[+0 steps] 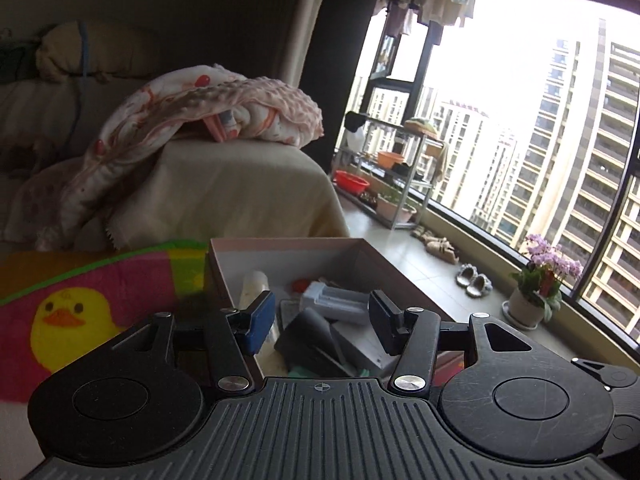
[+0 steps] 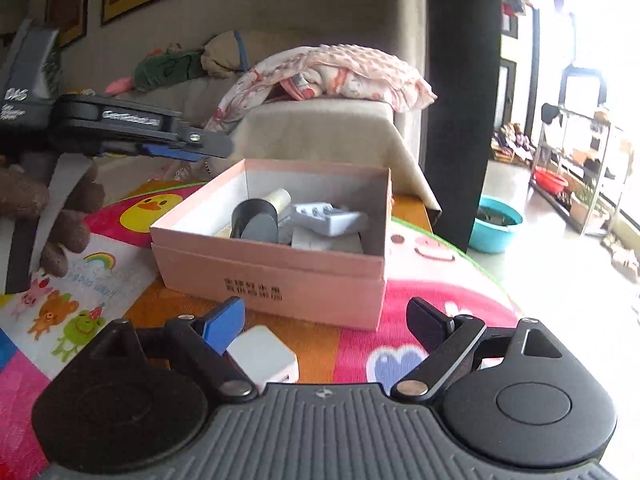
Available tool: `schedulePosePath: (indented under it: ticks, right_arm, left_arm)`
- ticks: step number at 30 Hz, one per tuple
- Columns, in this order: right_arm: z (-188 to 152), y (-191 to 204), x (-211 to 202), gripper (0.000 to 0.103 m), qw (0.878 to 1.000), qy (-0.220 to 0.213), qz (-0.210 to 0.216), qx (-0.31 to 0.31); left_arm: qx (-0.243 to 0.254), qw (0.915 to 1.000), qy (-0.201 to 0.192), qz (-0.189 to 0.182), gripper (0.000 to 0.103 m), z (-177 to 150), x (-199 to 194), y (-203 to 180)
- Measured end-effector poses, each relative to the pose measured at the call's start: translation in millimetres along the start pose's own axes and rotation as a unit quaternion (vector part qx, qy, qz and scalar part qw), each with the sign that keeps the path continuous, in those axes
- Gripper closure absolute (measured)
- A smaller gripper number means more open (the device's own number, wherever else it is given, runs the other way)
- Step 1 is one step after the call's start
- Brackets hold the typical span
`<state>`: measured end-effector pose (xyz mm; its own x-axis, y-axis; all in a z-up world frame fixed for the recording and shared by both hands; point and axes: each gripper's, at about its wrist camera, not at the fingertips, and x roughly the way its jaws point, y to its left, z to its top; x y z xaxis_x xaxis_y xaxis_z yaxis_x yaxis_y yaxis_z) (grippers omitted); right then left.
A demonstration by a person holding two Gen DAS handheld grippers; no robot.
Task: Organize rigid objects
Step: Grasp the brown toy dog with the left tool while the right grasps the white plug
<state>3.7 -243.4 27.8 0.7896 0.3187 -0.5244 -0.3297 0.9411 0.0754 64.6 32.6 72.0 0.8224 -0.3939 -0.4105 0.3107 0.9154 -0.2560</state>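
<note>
Two grippers are mine to read here. My left gripper [image 1: 322,322] hangs over the pink box [image 2: 276,280] with its jaws parted about halfway and nothing clamped between them. My right gripper [image 2: 324,326] stands spread wide above the colourful mat [image 2: 440,304], holding nothing; one white block [image 2: 264,356] lies on the mat just inside its blue left pad [image 2: 224,326], contact unclear. One box sits on the mat; inside I count one dark cup [image 2: 254,220], one cream tube [image 2: 280,198], one grey plastic piece [image 2: 328,218] and one white flat item [image 2: 324,245].
</note>
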Motion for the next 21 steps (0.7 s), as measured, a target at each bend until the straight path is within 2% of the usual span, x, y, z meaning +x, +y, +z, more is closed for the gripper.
schedulePosePath:
  ticks: [3, 5, 8, 11, 21]
  right_arm:
    - [-20, -11, -4, 0.014, 0.999, 0.032, 0.009, 0.041]
    - [-27, -14, -5, 0.014, 0.997, 0.045, 0.020, 0.053]
    - [-31, -14, -8, 0.014, 0.997, 0.038, 0.018, 0.057]
    - [-33, -17, -6, 0.014, 0.996, 0.043, 0.016, 0.071]
    - [-33, -30, -4, 0.014, 0.992, 0.039, 0.012, 0.118]
  left_arm:
    - [-0.024, 0.9997, 0.006, -0.004, 0.046, -28, -26, -3]
    - [-0.030, 0.9992, 0.026, -0.005, 0.046, -45, -34, -7]
    - [-0.025, 0.9970, 0.072, -0.014, 0.046, -68, -35, -20]
    - [-0.008, 0.9946, 0.101, -0.019, 0.046, -85, -31, -37]
    - [0.029, 0.9930, 0.113, 0.019, 0.046, -89, -12, -60]
